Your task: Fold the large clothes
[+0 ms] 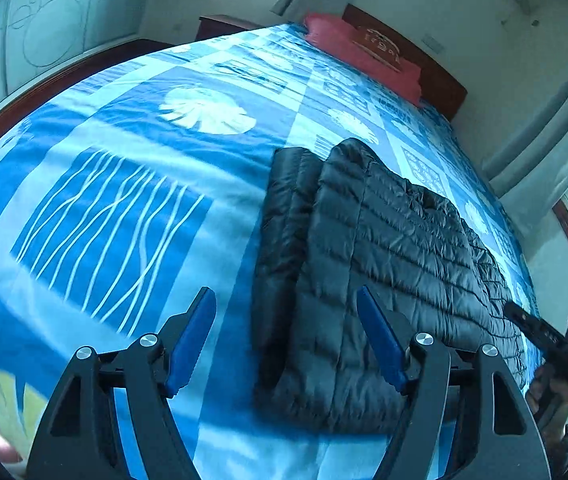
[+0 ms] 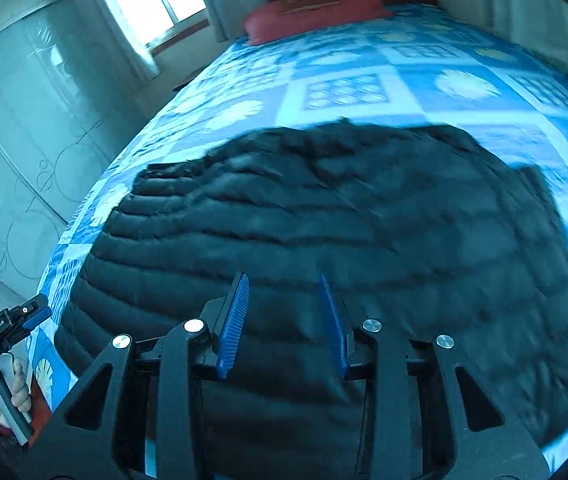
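A black quilted jacket [image 1: 384, 248] was laid on the bed, on a blue bedspread [image 1: 124, 184], towards the foot of the bed. The jacket was puffy and slightly shiny, and it was stitched in narrow parallel ribs. In the left wrist view it was seen folded into a long shape, with one padded part doubled over along its left edge. In the right wrist view the jacket [image 2: 324, 220] was blurred, and its far edge looked uneven.

The bedspread was smooth cloth, printed with squares, white leaf shapes and thin white lines. A red pillow [image 1: 360, 52] was placed at the far end, against a dark wooden headboard [image 1: 440, 76].

The left gripper [image 1: 286, 340] was held above the bedspread and the jacket's near corner; its blue ribbed pads [image 1: 192, 344] were spread wide and nothing was between them. The right gripper [image 2: 284, 320] was held over the jacket with its pads narrower apart, and nothing was seen gripped between them.
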`<state>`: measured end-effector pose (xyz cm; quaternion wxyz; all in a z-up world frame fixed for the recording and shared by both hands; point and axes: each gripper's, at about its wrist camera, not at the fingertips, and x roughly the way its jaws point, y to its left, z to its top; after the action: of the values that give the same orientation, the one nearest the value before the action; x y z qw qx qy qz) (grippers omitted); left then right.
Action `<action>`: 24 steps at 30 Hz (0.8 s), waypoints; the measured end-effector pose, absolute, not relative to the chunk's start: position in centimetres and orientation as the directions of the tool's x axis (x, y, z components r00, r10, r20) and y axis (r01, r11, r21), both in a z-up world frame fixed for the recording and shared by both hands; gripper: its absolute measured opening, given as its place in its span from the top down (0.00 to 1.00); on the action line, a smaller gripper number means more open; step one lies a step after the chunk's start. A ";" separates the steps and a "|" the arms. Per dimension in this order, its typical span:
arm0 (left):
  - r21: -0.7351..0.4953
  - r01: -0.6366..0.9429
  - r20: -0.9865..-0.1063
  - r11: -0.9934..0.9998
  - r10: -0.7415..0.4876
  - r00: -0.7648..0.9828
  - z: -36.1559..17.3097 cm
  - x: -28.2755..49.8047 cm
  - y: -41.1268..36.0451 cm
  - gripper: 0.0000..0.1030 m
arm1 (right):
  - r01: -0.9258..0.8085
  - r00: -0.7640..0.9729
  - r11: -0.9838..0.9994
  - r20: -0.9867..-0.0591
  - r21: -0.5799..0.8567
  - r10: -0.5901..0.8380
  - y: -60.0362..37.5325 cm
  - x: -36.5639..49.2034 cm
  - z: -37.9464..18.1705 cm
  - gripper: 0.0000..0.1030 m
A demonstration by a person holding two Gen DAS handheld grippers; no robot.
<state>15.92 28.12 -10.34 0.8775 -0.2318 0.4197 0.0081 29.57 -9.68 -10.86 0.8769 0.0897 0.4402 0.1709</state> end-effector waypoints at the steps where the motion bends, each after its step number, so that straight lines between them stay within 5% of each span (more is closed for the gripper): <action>1: -0.395 -0.205 -0.744 0.896 -0.181 0.644 -10.4 16.5 28.0 0.30 | -0.226 0.550 0.927 -0.746 0.300 0.376 -9.2 30.0 -11.1 0.65; 7: -0.393 -0.162 -0.759 0.905 -0.220 0.612 -11.0 20.3 27.5 0.30 | -0.216 0.483 0.942 -0.810 0.257 0.332 -6.1 32.5 -15.0 0.64; 24: -0.422 -0.126 -0.803 0.898 -0.305 0.511 -13.8 25.4 27.3 0.25 | -0.219 0.505 0.950 -0.807 0.224 0.307 -5.5 32.4 -16.9 0.64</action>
<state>25.43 27.30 -13.81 0.8411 -0.2195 0.4915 -0.0532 32.35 -5.53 -16.93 0.8662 0.0466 0.4738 0.1516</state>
